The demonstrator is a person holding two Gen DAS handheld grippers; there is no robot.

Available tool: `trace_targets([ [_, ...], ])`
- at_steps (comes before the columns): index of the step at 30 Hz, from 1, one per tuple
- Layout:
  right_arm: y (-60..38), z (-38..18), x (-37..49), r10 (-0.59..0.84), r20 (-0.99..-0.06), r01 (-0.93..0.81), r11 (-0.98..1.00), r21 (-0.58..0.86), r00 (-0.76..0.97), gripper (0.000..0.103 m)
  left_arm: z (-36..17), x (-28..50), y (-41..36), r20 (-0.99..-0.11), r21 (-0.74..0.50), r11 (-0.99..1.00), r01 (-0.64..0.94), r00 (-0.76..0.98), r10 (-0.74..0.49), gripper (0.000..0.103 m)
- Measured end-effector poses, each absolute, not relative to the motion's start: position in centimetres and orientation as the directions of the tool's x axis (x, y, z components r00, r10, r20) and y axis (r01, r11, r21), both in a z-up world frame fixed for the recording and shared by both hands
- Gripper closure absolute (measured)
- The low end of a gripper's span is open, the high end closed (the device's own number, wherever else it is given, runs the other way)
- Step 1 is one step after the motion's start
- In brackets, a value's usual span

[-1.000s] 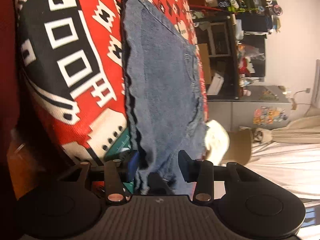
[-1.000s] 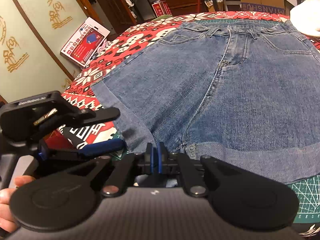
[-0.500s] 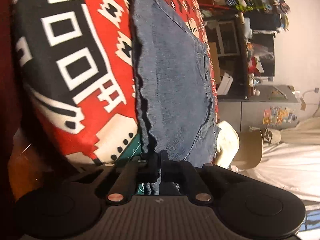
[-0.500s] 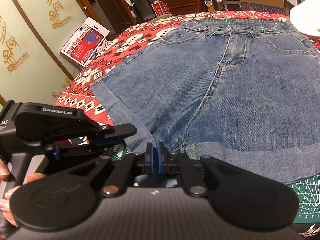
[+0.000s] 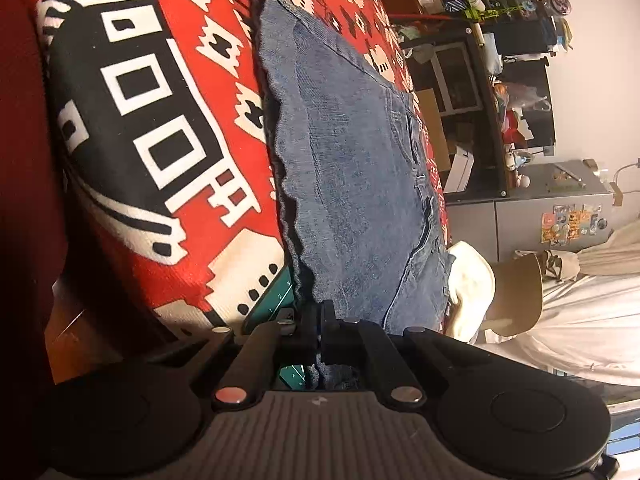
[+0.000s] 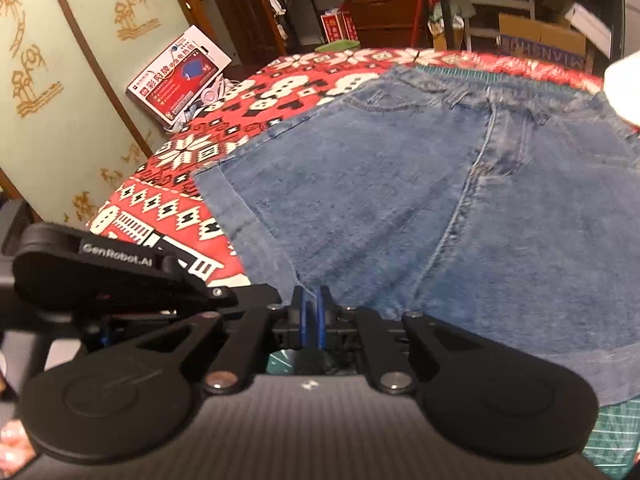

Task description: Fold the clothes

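Note:
Blue denim shorts (image 6: 440, 200) lie spread flat on a red, white and black patterned cloth (image 6: 280, 80), waistband at the far side. My right gripper (image 6: 310, 312) is shut on the near hem by the crotch seam. My left gripper (image 6: 256, 298) comes in from the left, just beside it, along the same leg hem. In the left wrist view the left gripper (image 5: 320, 328) is shut on the edge of the shorts (image 5: 360, 160), whose wavy hem runs away from the fingers across the cloth (image 5: 160, 140).
A green cutting mat (image 6: 616, 440) shows under the cloth at the near right. A white fabric item (image 5: 472, 280) lies beyond the waistband. A red and white box (image 6: 180, 80) leans against a folding screen at left. Shelves and cardboard boxes stand behind the table.
My left gripper has gone from open around the shorts' hem to shut on it, and it now sits close beside the right gripper. The right gripper stayed shut on the hem.

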State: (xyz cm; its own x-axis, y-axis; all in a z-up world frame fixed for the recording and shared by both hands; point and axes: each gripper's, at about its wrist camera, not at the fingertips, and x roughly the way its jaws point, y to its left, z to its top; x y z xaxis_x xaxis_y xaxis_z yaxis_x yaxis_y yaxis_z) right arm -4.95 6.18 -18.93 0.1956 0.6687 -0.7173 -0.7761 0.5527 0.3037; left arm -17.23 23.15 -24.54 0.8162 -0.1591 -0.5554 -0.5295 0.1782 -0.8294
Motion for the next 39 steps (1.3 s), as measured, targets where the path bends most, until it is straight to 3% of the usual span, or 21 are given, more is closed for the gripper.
trace_targets([
  [16,6.4,-19.5,-6.3,0.677,-0.705,-0.797,0.537,0.275,0.212,0.1,-23.4,-17.9,23.3,-0.576,-0.81,0.22,-0.543,0.808,-0.127,0.1],
  [24,6.3,-19.6,-5.9,0.682,-0.703,-0.786,0.541,0.298,0.203,0.1,-21.1,-16.3,23.5,-0.536,-0.821,0.298,-0.487,0.837,-0.109,0.1],
  [30,6.1,-19.6,-5.7,0.688,-0.7,-0.778,0.541,0.319,0.192,0.1,-23.3,-15.2,24.5,-0.587,-0.795,0.266,-0.546,0.802,-0.108,0.1],
  [34,6.0,-19.6,-5.7,0.691,-0.697,-0.774,0.543,0.325,0.191,0.1,-23.6,-16.0,24.5,-0.566,-0.803,0.285,-0.523,0.819,-0.094,0.1],
  [39,4.5,-17.9,-5.5,0.698,-0.679,-0.769,0.556,0.316,0.225,0.09,-23.2,-16.2,24.3,-0.584,-0.782,0.324,-0.532,0.808,-0.082,0.1],
])
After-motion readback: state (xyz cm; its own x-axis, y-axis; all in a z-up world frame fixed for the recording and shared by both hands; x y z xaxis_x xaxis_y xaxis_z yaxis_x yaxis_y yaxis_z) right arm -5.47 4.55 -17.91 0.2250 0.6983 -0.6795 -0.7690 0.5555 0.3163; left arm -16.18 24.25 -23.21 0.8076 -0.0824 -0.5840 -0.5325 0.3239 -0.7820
